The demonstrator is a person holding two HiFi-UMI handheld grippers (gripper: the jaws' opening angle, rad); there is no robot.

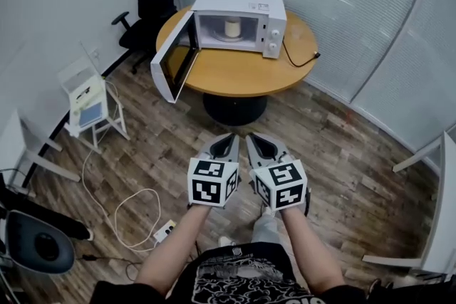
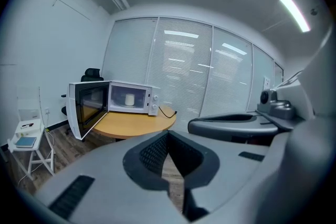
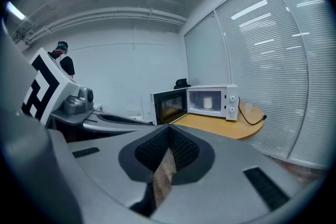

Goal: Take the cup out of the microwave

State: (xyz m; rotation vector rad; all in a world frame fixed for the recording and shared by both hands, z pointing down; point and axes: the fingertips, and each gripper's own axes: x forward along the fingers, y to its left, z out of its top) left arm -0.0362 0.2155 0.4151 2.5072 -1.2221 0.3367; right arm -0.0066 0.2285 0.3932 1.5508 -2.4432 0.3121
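A white microwave (image 1: 267, 11) stands on a round wooden table (image 1: 235, 75) with its door (image 1: 174, 57) swung wide to the left. Inside it sits a pale cup (image 1: 231, 28), upright on the turntable; the same cup (image 2: 129, 99) shows small in the left gripper view and, as the cup (image 3: 208, 103), in the right gripper view. My left gripper (image 1: 229, 140) and right gripper (image 1: 254, 140) hover side by side near my body, over the wooden floor and well short of the table. Both point toward the microwave. Each has its jaws together at the tips, with nothing held.
A black office chair (image 1: 153, 3) stands behind the table on the left. A white folding stand (image 1: 89, 100) is at the left, with a cable (image 1: 132, 206) and power strip (image 1: 165, 230) on the floor. A black cord (image 1: 303, 60) lies on the table. White desks (image 1: 434, 224) flank the room.
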